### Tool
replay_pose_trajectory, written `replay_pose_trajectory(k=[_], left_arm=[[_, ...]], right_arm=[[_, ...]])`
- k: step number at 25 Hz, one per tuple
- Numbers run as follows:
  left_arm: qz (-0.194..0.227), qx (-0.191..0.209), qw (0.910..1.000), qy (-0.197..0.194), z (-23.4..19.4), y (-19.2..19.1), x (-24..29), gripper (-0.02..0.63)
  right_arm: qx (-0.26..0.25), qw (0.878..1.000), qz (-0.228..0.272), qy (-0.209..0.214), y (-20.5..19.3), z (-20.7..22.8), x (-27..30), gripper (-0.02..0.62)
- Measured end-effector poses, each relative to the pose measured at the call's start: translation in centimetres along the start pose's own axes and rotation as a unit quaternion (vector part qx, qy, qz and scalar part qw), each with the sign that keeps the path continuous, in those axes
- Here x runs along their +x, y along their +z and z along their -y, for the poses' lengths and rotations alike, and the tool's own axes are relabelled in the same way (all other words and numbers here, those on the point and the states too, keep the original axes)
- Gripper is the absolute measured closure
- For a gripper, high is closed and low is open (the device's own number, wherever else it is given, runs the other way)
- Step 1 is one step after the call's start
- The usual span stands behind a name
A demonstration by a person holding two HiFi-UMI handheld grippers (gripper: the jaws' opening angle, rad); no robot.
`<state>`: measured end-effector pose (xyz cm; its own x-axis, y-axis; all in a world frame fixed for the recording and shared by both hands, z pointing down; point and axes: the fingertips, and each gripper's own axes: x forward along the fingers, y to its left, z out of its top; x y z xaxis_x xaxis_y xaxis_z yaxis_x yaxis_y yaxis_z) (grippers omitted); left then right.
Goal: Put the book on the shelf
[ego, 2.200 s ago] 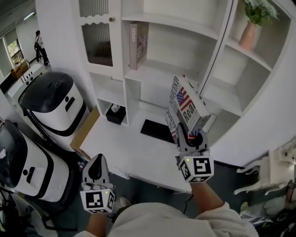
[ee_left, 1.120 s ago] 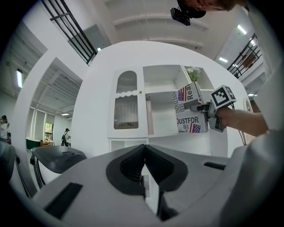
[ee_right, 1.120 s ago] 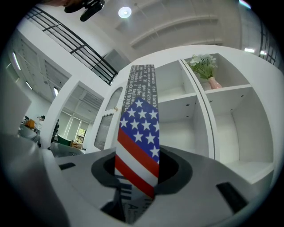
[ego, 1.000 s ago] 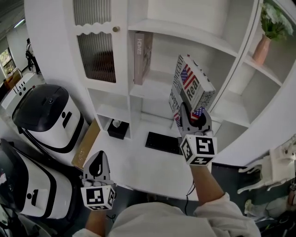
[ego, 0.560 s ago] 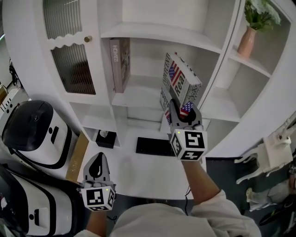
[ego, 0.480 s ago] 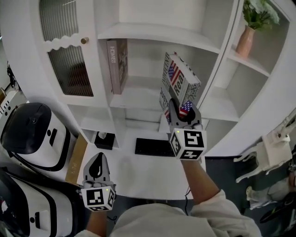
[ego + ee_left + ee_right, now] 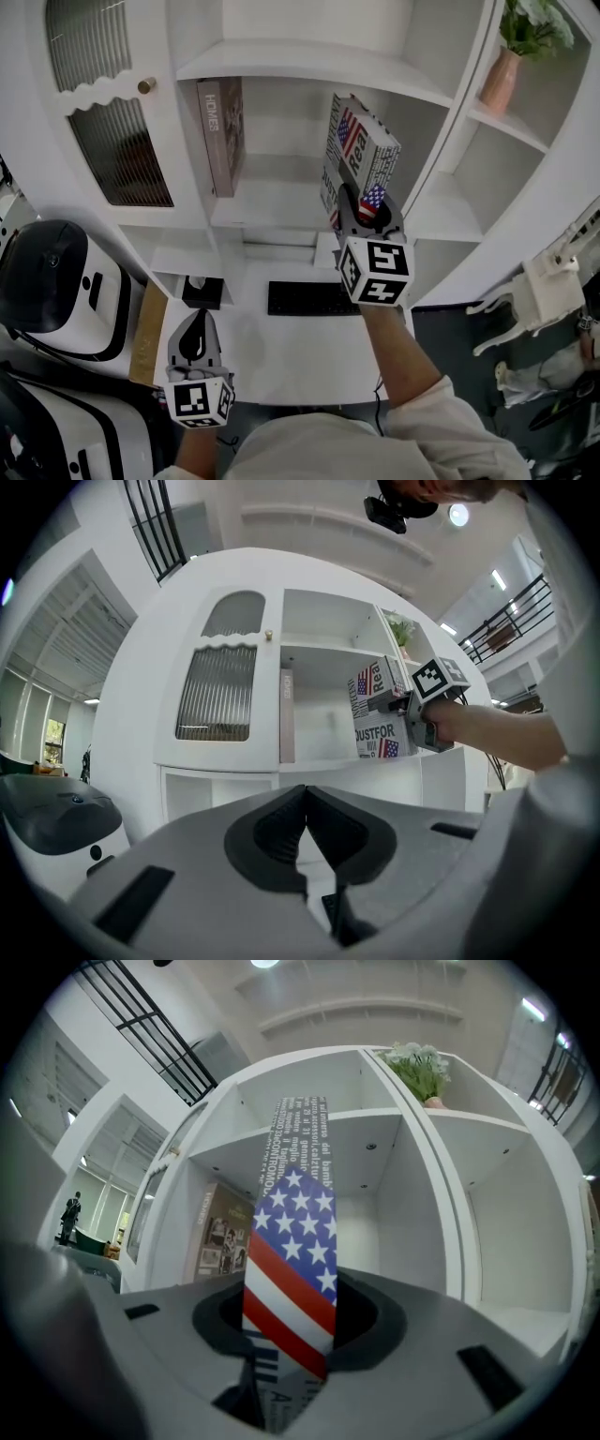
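A tall white shelf unit (image 7: 309, 61) fills most of the head view, split into open compartments, with a white bench (image 7: 281, 352) jutting out below its middle section. At the left edge stand 2 bulky white-and-black machines (image 7: 47, 281), 1 behind the other. A cabinet door (image 7: 117, 159) with ribbed glass closes the unit's upper left compartment. A black keyboard (image 7: 305, 298) lies on the bench near the back, and a small black box (image 7: 202, 291) sits in a low cubby to its left. A brown book (image 7: 220, 131) stands upright against the left wall of the middle compartment. The flag-printed book (image 7: 361, 145) is up in the air at the mouth of that same compartment, well to the right of the brown book, tilted with its top leaning right; I cannot tell whether its lower edge touches the shelf board. The right hand-held gripper (image 7: 361, 208) has it by the bottom end, and the right gripper view shows the striped spine wedged between the 2 jaws, which stand partly spread and press on it. The left hand-held gripper (image 7: 194, 336) hangs low at the bench's front left corner, its jaws brought together at the tips with nothing between them. A pink vase (image 7: 500, 80) with a plant sits on an upper right shelf.
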<state>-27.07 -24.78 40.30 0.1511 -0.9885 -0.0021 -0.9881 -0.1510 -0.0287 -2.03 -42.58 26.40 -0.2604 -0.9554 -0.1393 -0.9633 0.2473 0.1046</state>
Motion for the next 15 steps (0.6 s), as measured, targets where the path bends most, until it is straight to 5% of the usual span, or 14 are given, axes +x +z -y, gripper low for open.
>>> replay_pose_trajectory(k=[15], left_arm=[[-0.017,-0.009,0.9998,-0.007,-1.3,-1.5,2.5,0.603]], right_arm=[[-0.006,0.997,-0.022,-0.068,-1.1,1.0,6.1,0.434]])
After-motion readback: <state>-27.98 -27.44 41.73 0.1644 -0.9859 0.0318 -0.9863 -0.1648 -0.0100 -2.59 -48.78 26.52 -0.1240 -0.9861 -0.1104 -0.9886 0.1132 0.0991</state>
